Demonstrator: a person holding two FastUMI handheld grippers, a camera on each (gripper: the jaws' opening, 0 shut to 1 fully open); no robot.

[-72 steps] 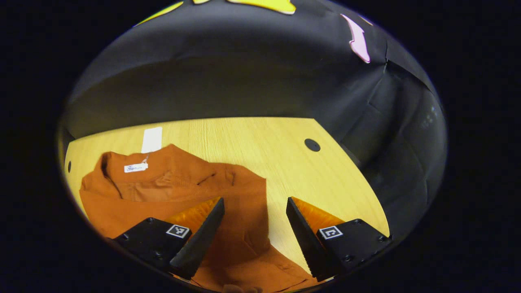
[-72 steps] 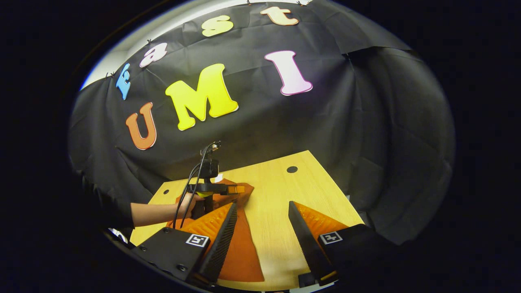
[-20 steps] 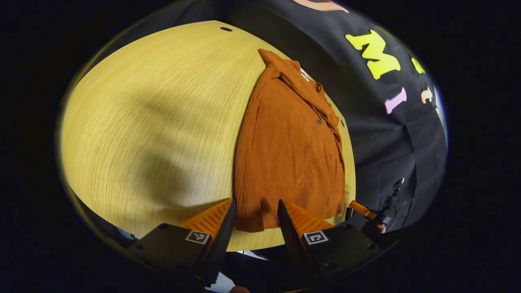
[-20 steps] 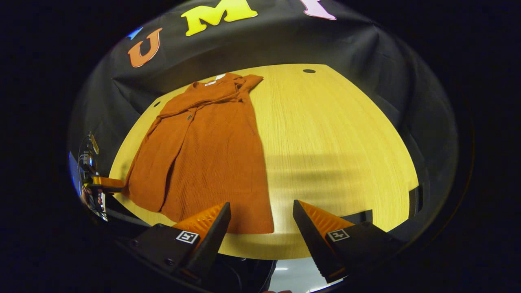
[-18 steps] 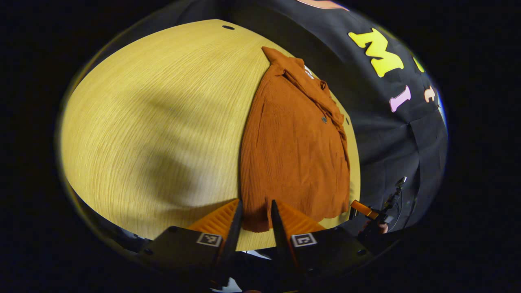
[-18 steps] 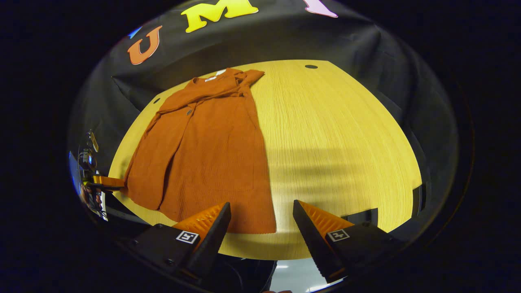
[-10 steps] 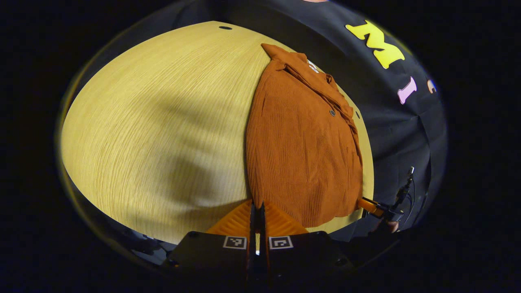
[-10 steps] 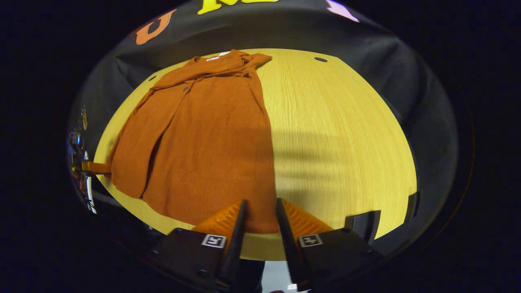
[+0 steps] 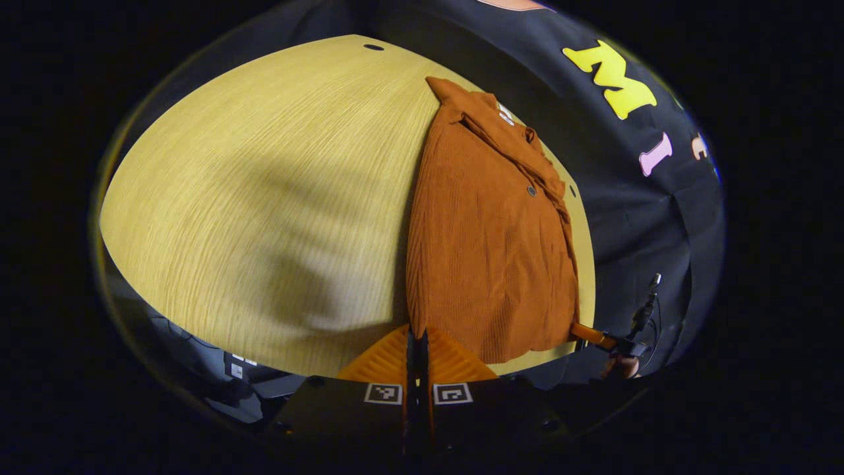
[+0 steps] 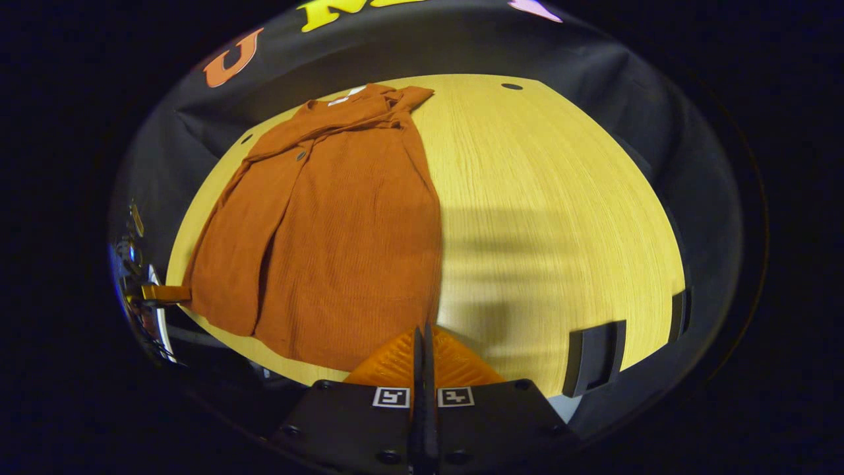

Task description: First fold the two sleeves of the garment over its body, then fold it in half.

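Left gripper view first: my left gripper (image 9: 416,333) has its fingers pressed together at the near edge of the table (image 9: 250,198), right at the near left corner of the garment's (image 9: 491,244) hem; looks like I've got the hem pinched, though the fabric between the tips is hard to make out; the rust-orange garment lies flat and lengthwise on the light wood table, collar at the far end by the black cloth wall (image 9: 626,198), hem at the near edge; both sleeves are already folded in over the body, and there's a dark button (image 9: 531,190) showing up near the collar; off at the other hem corner I can see my right gripper (image 9: 589,335) touching the garment's edge, with my hand (image 9: 620,366) behind it and a cable running up from it.

Right gripper view: my right gripper (image 10: 422,336) is also closed tight, tips together at the near right corner of the hem, and it seems to be pinching that corner; the garment (image 10: 343,244) stretches away from me on the left half of the table (image 10: 560,211), white tag at the collar at the far end; the right half of the table is bare wood with a small dark hole (image 10: 511,86) at the far side; my left gripper (image 10: 165,293) is at the far left hem corner, touching the cloth; a dark bracket (image 10: 593,356) sits on the near right table edge.
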